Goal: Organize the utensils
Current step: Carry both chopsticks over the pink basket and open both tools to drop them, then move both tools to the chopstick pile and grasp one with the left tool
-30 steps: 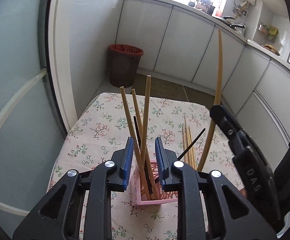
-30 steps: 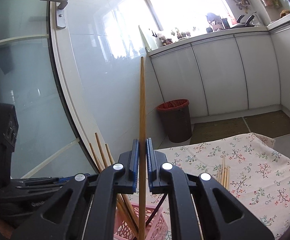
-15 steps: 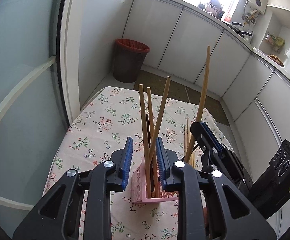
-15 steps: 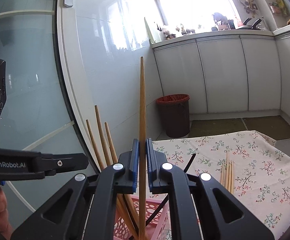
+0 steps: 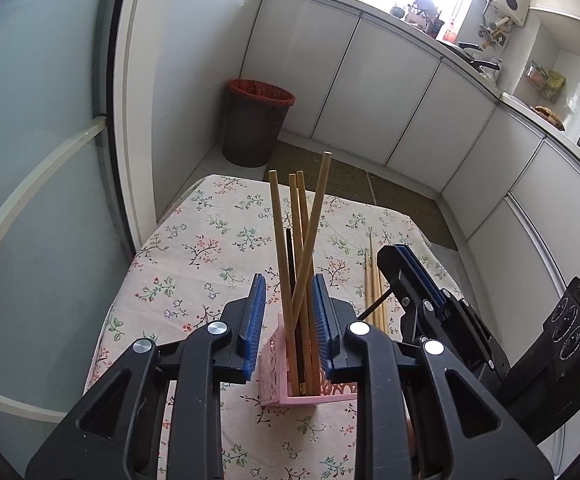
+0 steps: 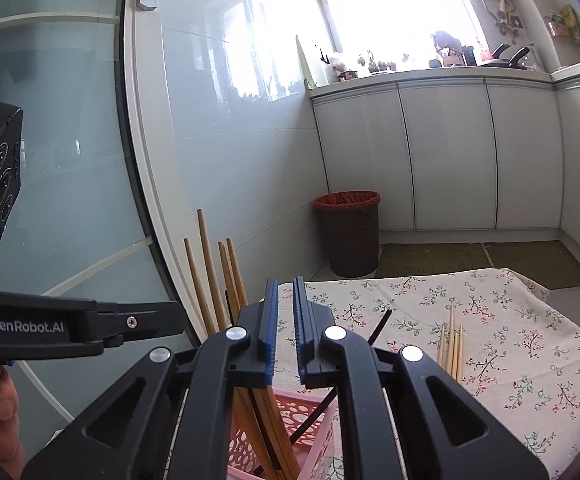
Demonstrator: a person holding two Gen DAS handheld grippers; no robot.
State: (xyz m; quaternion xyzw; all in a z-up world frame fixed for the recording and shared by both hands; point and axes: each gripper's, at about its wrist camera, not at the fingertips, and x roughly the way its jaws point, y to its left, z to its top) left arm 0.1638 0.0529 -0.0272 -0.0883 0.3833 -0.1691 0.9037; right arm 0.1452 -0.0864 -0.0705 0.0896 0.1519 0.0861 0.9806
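**Chopsticks standing in the pink basket**

The right gripper (image 6: 286, 328) has its blue pads a narrow gap apart, holding nothing. The left gripper (image 5: 288, 324) is spread wide, straddling the pink basket (image 5: 278, 390), where four wooden chopsticks (image 5: 298, 264) and a black one stand. More chopsticks (image 6: 452, 350) lie loose on the floral tablecloth (image 6: 510, 320).

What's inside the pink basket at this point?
Standing in the pink basket: four wooden chopsticks leaning against each other, one dark chopstick among them, and another black chopstick slanting out to the side. Their lower ends and the basket floor are hidden by the tools.
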